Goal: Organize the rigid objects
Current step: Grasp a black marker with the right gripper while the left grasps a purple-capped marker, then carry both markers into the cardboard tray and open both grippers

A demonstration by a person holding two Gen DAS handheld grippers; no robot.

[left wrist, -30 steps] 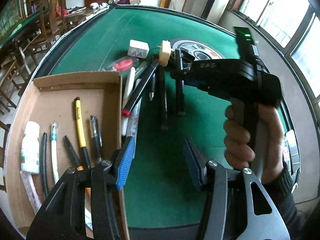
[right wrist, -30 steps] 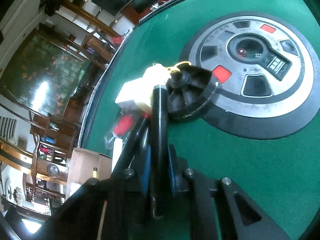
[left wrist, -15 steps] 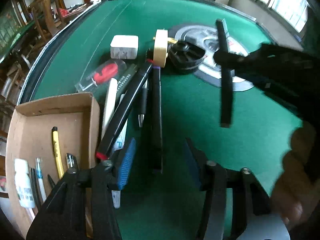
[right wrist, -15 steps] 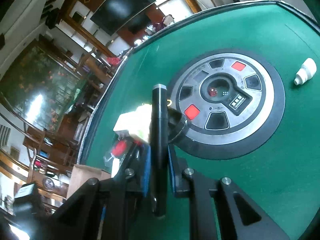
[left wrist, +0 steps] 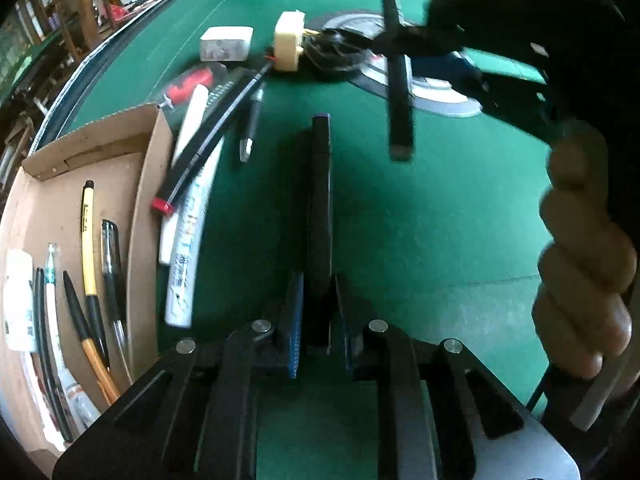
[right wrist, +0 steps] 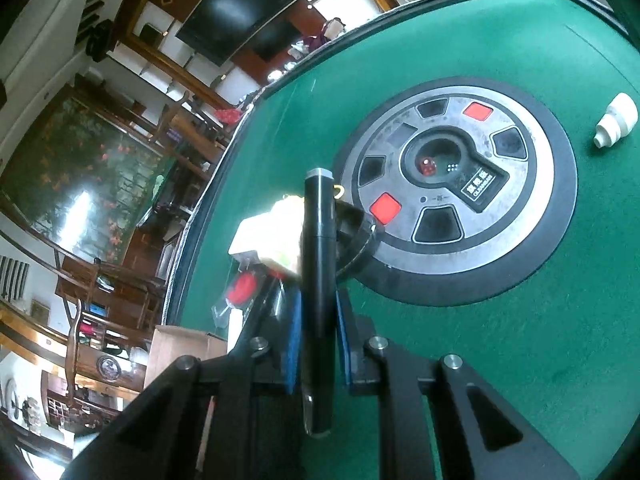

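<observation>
At far left of the left wrist view, one open brown cardboard box (left wrist: 144,200) holds about six pens and markers, among them one yellow-and-black pen (left wrist: 89,240) and one black clear-barrelled pen (left wrist: 112,276), beside one white tube (left wrist: 18,300) at its left wall. Just right of the box wall, on the green felt table (left wrist: 420,220), lie one white printed marker (left wrist: 188,256), one long black pen with a red end (left wrist: 200,148), one short black pen (left wrist: 250,128) and one red-handled tool in clear packaging (left wrist: 188,82). Behind them stand one white rectangular adapter (left wrist: 226,43), one cream plug (left wrist: 288,42) and one black ribbed knob (left wrist: 334,54), the knob at the rim of one round grey-and-black control panel (right wrist: 452,196) with two red buttons. At centre, the left gripper (left wrist: 318,324) is closing its blue-padded jaws on one black flat bar (left wrist: 320,208) that lies on the felt; half a second ago those jaws stood wide with the bar loose between them. To the right, a person's hand (left wrist: 580,280) carries the right gripper (right wrist: 316,344), clamped on one black cylindrical pen with a silver cap (right wrist: 318,280), held above the table as it was a second ago. At far right lies one small white stepped fitting (right wrist: 616,124), unseen a second ago.
</observation>
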